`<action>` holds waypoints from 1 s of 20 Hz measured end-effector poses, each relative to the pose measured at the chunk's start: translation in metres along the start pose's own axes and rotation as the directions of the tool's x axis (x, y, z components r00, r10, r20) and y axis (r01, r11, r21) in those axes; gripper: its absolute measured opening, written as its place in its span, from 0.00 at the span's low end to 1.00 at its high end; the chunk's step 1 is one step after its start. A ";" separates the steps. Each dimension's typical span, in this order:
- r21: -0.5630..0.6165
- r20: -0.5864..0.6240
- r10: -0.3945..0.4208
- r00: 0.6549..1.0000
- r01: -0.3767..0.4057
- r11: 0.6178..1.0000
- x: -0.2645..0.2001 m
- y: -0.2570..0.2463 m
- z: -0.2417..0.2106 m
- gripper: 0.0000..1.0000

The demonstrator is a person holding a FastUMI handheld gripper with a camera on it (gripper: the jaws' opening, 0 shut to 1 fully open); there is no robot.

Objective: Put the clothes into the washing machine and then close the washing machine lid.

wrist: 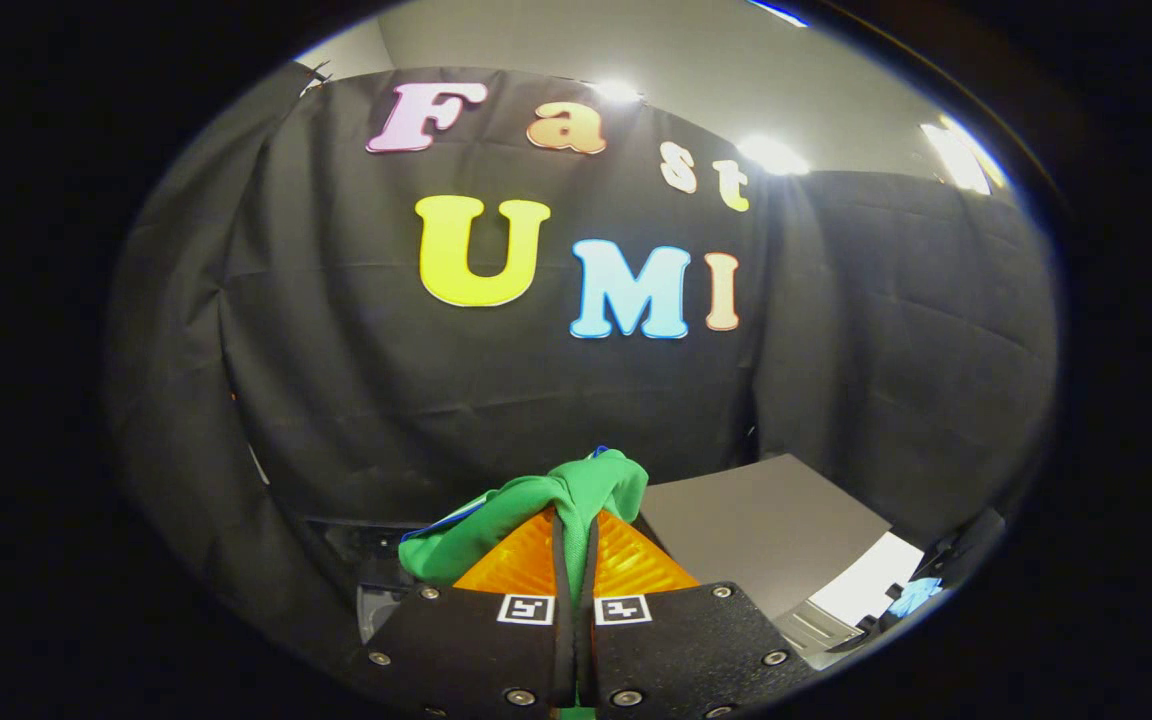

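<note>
Green cloth, the garment (536,505), is pinched between the orange fingers (516,565) of the gripper (576,560), which clamps it tight and carries it in the air before the black booth wall. A grey panel (761,525), perhaps the washing machine's lid, lies beyond on the right. Judging by this, loading is underway; dropping the garment in and closing the lid remain.
</note>
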State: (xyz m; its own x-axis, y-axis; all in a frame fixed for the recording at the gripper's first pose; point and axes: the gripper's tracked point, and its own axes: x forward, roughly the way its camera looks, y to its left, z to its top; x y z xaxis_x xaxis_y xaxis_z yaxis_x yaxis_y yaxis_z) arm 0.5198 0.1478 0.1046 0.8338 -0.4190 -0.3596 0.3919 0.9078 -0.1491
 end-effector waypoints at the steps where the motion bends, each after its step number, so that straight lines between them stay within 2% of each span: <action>1: 0.005 -0.003 0.014 1.000 -0.014 1.000 -0.002 0.011 -0.001 0.01; 5: -0.008 -0.028 0.064 0.998 -0.064 0.998 -0.007 0.048 -0.014 0.01; 11: -0.011 -0.076 0.088 0.993 -0.089 0.996 0.002 0.075 -0.051 0.01; 20: -0.023 -0.213 0.117 0.970 -0.125 0.992 0.032 0.097 -0.141 0.01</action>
State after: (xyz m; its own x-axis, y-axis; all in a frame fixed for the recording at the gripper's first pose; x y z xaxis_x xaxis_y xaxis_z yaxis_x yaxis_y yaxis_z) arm 0.5299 0.2252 -0.0511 0.7716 -0.2964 -0.5628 0.2755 0.9532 -0.1243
